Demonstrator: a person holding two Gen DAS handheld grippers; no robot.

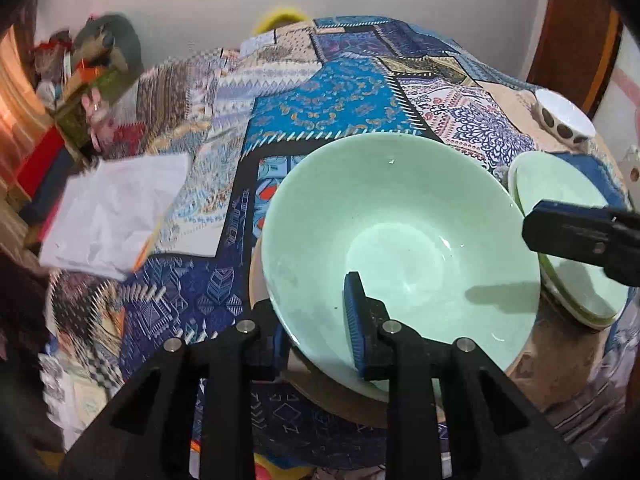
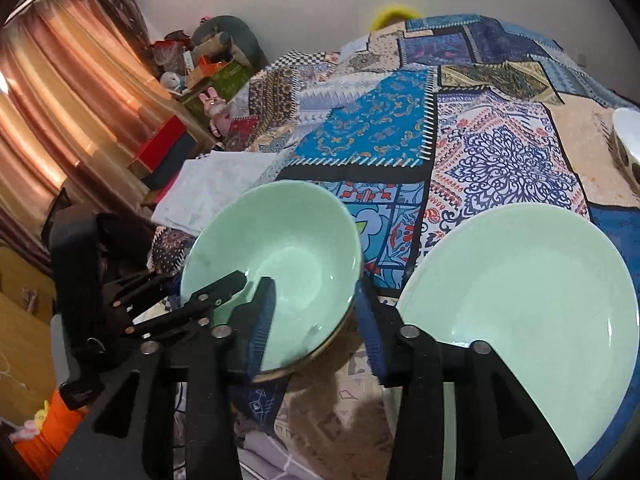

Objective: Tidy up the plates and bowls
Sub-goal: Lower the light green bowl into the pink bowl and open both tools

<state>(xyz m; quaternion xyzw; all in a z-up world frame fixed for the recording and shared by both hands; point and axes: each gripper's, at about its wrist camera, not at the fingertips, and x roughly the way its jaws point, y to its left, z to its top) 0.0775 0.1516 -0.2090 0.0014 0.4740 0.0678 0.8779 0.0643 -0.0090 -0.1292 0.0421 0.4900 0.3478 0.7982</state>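
Between my left claw's (image 1: pixel 320 320) nearly closed jaws sits the green bowl's (image 1: pixel 400 220) rim: glazed, slippery, breakable; right claw (image 2: pixel 316 328) open, empty.

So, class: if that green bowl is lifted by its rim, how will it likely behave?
The green bowl looks glazed and glossy, so probably stiff, slippery and breakable. Its wide flaring wall suggests it may tilt from a one-sided pinch by the left gripper.
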